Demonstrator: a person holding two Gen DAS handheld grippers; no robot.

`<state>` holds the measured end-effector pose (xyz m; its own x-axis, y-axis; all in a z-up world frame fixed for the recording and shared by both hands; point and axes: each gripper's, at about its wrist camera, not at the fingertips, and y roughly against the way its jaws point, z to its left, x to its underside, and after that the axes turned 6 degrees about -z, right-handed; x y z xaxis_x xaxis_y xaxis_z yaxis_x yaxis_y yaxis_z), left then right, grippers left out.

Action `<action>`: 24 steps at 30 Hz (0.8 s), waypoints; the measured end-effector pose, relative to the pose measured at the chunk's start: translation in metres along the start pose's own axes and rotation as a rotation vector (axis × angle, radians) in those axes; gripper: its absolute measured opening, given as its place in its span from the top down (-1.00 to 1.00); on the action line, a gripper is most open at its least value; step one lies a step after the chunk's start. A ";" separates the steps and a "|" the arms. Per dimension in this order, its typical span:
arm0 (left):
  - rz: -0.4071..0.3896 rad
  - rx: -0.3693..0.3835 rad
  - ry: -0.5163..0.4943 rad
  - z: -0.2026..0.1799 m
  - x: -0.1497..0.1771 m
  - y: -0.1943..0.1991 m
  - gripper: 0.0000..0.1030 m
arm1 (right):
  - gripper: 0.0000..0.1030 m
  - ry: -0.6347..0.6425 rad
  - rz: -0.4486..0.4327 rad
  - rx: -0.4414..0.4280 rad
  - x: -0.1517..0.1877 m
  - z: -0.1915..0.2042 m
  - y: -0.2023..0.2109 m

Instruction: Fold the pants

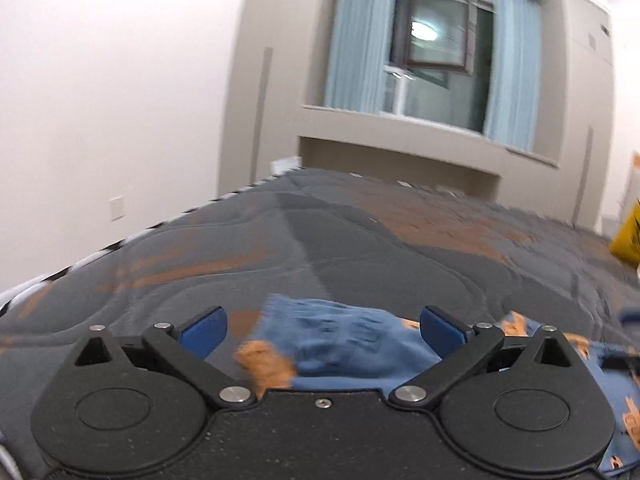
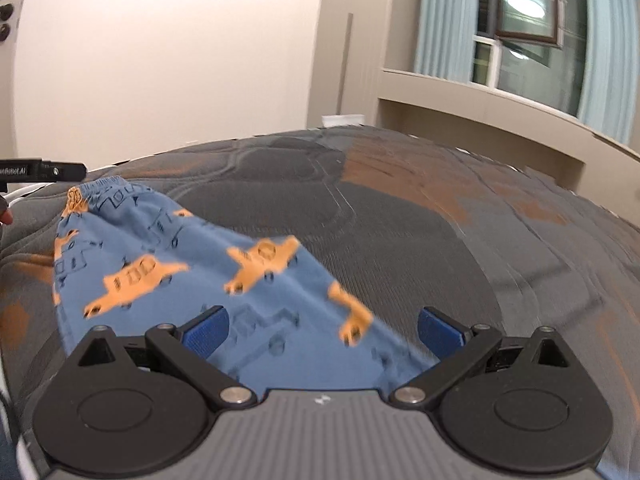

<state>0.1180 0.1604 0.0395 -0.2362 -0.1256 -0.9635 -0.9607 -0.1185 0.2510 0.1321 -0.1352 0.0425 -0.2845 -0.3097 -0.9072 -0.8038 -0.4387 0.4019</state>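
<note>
A bed (image 1: pixel 360 240), covered by a dark grey quilted spread with orange patches, is being shown across the middle of both views. Behind it, a pale wall (image 1: pixel 100 100) is being seen at the upper left, and a window (image 1: pixel 432 40) flanked by light blue curtains (image 1: pixel 352 32) above a beige ledge at the upper right. A yellow object (image 1: pixel 628 236) is being cut off at the right edge of the left wrist view. The blue pants (image 2: pixel 180 264), printed with orange vehicles, are being left lying on the spread at the lower left of the right wrist view. The left gripper (image 1: pixel 322 328) is being held spread wide above the pants, nothing pinched. The right gripper (image 2: pixel 322 330) is likewise being held spread, the cloth lying between its blue pads unpressed.
</note>
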 end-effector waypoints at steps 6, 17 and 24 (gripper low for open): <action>0.103 0.060 -0.199 -0.059 0.019 -0.022 -0.99 | -0.98 -0.066 0.040 -0.091 -0.035 -0.025 -0.062; 0.181 0.091 -0.427 -0.084 0.039 -0.011 -0.99 | 0.86 -0.179 0.174 -0.298 -0.040 -0.034 -0.128; 0.199 0.094 -0.354 -0.073 0.039 -0.009 -0.99 | 0.83 -0.109 0.159 -0.208 -0.042 -0.020 -0.133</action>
<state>0.1280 0.0847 0.0063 -0.4387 0.2115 -0.8734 -0.8963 -0.0332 0.4421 0.2610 -0.0804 0.0301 -0.4619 -0.3006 -0.8345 -0.6237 -0.5589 0.5465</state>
